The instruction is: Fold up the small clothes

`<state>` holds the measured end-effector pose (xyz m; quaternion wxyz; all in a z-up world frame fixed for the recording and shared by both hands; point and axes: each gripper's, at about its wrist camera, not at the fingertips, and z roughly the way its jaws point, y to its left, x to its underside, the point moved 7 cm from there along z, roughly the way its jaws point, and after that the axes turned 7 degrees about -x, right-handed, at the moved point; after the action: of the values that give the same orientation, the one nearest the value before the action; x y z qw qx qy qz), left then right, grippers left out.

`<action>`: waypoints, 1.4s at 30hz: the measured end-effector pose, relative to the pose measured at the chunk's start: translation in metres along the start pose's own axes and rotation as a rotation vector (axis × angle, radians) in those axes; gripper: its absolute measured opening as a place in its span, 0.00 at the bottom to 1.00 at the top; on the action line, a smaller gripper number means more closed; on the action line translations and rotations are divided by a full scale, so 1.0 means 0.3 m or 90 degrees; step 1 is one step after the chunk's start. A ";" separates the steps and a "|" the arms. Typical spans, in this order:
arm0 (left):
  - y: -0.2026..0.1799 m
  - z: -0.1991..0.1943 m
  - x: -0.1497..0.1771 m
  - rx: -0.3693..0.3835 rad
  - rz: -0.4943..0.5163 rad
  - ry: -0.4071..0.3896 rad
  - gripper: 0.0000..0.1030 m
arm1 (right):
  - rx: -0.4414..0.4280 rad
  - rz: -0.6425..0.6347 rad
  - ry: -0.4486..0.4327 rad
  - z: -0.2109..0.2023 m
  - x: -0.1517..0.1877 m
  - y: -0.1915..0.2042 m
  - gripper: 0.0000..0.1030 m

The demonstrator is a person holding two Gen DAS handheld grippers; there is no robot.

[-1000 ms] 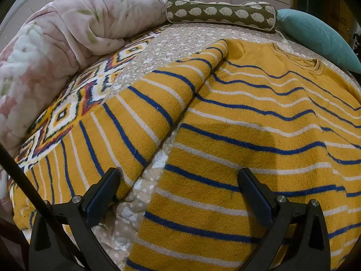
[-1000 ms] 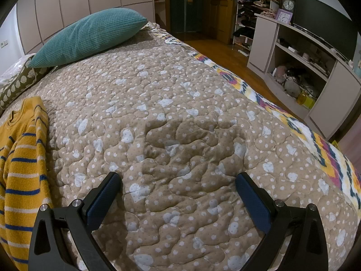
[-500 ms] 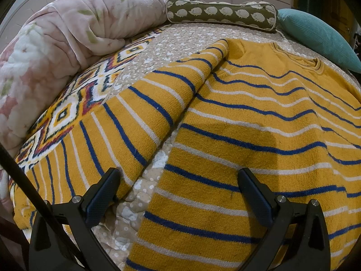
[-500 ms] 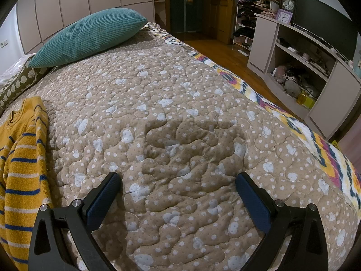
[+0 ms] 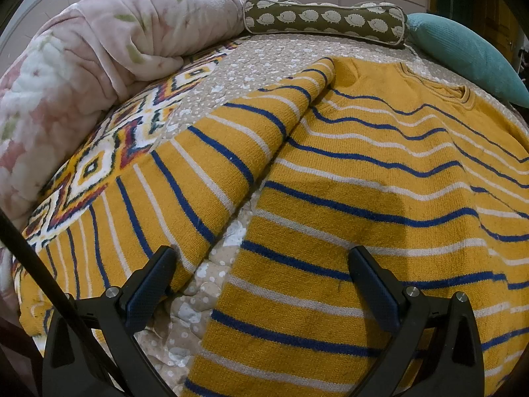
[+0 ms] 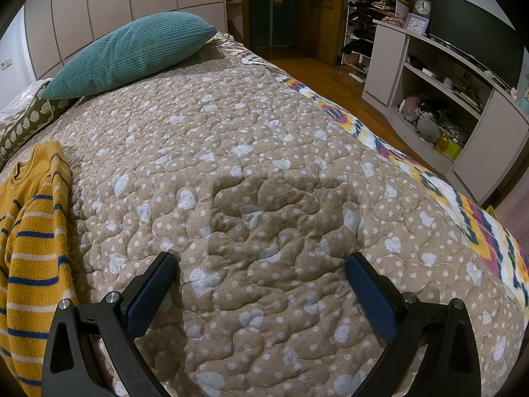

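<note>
Mustard-yellow knit fills my left wrist view: the striped sweater (image 5: pixel 380 178) lies flat on the quilted bedspread (image 5: pixel 264 63), neckline toward the pillows, blue and white bands running across it. Its sleeve (image 5: pixel 185 178) angles away from the body toward the patterned border of the bed, leaving a thin wedge of quilt between the two. My left gripper (image 5: pixel 261 274) hangs over that wedge with its jaws spread wide and nothing between them; one finger sits above the sleeve, the other above the sweater's body. A pink floral duvet (image 5: pixel 86 66) is bunched up beside the sleeve, and a hedgehog-print bolster (image 5: pixel 324 18) and teal cushion (image 5: pixel 469 56) lie beyond the neckline.

My right gripper (image 6: pixel 261 274) is likewise wide open and empty, over bare quilt, with the sweater's edge off near its left side.
</note>
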<state>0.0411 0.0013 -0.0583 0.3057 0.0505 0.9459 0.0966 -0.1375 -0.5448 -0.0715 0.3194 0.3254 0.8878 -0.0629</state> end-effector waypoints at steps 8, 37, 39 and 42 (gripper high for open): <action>-0.005 0.003 -0.005 -0.002 0.000 0.002 1.00 | 0.000 0.000 0.000 0.002 0.002 0.003 1.00; 0.018 -0.032 -0.009 0.009 -0.002 -0.003 0.99 | -0.010 0.019 0.033 0.027 0.002 -0.003 1.00; 0.045 -0.070 -0.006 0.058 -0.013 0.003 0.91 | -0.015 0.016 0.031 0.023 0.006 -0.007 1.00; 0.151 -0.143 -0.005 0.108 -0.053 -0.007 0.88 | -0.016 0.016 0.019 0.021 0.004 0.002 1.00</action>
<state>0.0187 0.0386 -0.0136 0.3090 0.0373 0.9503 0.0029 -0.1346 -0.5457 -0.0772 0.3109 0.3333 0.8891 -0.0433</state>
